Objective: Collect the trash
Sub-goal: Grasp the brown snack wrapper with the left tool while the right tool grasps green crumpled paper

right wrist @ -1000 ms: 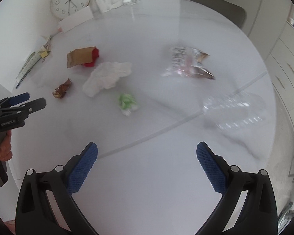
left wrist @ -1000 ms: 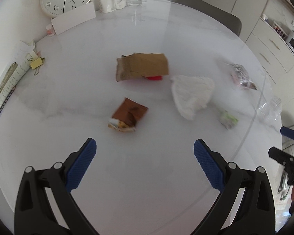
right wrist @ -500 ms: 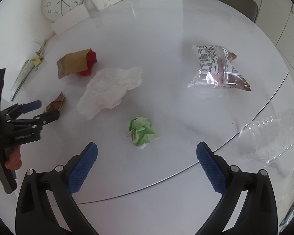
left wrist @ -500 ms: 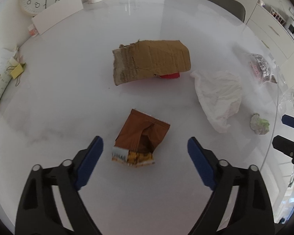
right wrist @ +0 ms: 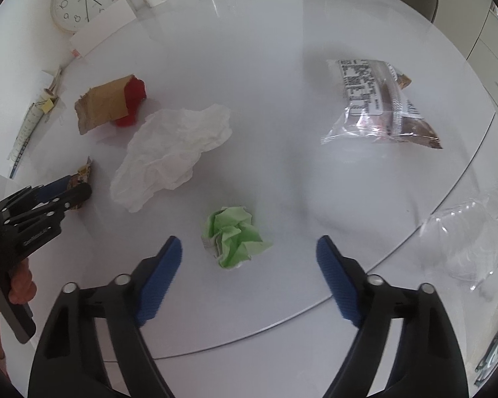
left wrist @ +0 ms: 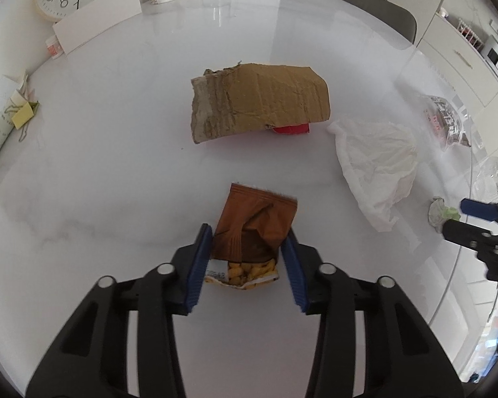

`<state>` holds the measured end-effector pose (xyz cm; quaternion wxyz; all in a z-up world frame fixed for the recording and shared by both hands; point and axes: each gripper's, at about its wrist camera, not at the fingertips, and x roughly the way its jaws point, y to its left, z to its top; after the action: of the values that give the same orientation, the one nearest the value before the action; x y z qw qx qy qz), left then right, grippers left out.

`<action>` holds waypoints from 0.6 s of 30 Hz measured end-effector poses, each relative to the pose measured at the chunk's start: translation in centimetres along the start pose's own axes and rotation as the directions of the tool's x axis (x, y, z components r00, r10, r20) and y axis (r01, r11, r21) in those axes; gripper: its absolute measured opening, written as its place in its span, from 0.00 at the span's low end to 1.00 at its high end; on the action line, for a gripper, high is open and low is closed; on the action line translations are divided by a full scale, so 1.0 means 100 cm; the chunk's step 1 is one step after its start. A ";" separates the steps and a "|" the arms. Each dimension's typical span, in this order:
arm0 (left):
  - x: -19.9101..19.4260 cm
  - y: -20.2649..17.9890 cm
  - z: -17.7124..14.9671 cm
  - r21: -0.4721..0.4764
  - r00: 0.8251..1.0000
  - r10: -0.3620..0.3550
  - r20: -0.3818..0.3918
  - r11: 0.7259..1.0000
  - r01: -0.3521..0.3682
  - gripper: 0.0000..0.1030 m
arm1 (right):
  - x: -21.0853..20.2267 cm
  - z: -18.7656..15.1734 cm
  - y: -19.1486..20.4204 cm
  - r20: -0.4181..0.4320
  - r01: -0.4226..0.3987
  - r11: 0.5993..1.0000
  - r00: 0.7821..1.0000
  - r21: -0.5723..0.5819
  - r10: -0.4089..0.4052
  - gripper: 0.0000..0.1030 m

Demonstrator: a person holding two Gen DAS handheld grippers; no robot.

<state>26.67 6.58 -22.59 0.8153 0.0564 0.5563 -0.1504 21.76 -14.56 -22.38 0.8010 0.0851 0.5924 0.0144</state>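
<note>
Left gripper (left wrist: 247, 258) has dropped and narrowed since a second ago, jaws now against both sides of the snack bag (left wrist: 252, 235) on the table (left wrist: 116, 152); grasp looks nearly made. Right gripper (right wrist: 249, 265) has moved in, jaws wide apart, hovering around the green wad (right wrist: 234, 237). Beyond: tissue (right wrist: 172, 156), cardboard (left wrist: 259, 99).

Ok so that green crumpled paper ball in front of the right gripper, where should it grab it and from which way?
Grip the green paper ball across its middle, coming straight down and forward from the near side, where the right gripper hangs with jaws open wider than the ball. It is a roundish crumpled wad, loose on the table, with nothing touching it, so opposite sides should compress and hold evenly.
</note>
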 end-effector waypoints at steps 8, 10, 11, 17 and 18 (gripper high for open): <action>-0.010 -0.003 -0.002 -0.003 1.000 0.001 0.025 1.000 -0.001 0.35 | 0.005 0.003 0.008 -0.025 0.005 1.000 1.000 -0.027 -0.006 0.33; -0.010 -0.003 -0.003 0.001 1.000 0.002 0.025 1.000 -0.002 0.33 | 0.004 0.006 0.012 -0.025 0.011 0.999 1.000 -0.039 -0.012 0.31; -0.010 -0.003 -0.002 -0.003 1.000 -0.002 0.025 1.000 0.002 0.33 | 0.002 0.006 0.013 -0.023 0.007 0.999 1.000 -0.040 -0.008 0.31; -0.019 -0.001 0.000 0.004 0.999 -0.009 0.045 1.000 0.008 0.31 | -0.009 0.000 0.014 -0.009 0.001 0.999 1.000 -0.041 -0.002 0.30; -0.022 -0.002 -0.001 0.006 0.999 -0.011 0.048 1.000 0.011 0.31 | -0.012 -0.001 0.012 -0.006 0.003 0.999 1.000 -0.040 -0.003 0.30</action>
<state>25.83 6.84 -20.59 0.8275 0.0520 0.5364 -0.1578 21.44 -13.47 -21.08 0.8008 0.0681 0.5945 0.0255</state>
